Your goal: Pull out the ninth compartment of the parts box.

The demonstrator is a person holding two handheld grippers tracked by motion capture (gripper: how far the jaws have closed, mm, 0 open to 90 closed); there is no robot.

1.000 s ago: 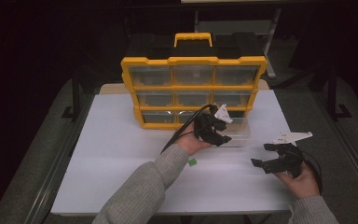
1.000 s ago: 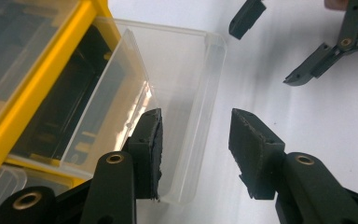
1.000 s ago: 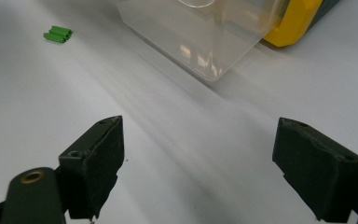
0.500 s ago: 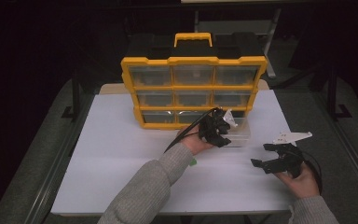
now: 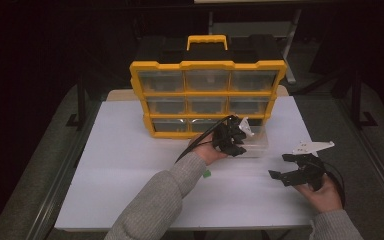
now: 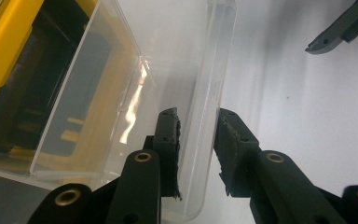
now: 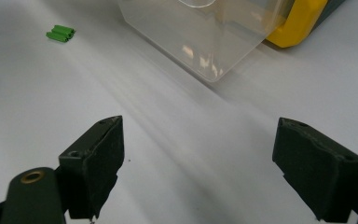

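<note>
A yellow organizer case (image 5: pixel 207 65) with clear drawers stands upright at the back of the white table. One clear plastic drawer (image 5: pixel 256 143) is pulled out of its bottom right slot onto the table. My left gripper (image 5: pixel 234 137) reaches it from the left. In the left gripper view its jaws (image 6: pixel 196 116) straddle the drawer's front wall (image 6: pixel 209 70). They have just been closing and both pads now touch that wall. My right gripper (image 5: pixel 278 166) rests open at the right front, its wide jaws (image 7: pixel 198 135) holding nothing and facing the drawer (image 7: pixel 205 32).
A small green piece (image 7: pixel 60 33) lies on the white table (image 5: pixel 130 165), just under the left forearm (image 5: pixel 206 173). The tip of the right gripper shows far off in the left gripper view (image 6: pixel 335 30). Dark floor and metal rails surround the table.
The left gripper has shifted slightly right onto the drawer's front and its jaws have narrowed. The right gripper has stayed where it was.
</note>
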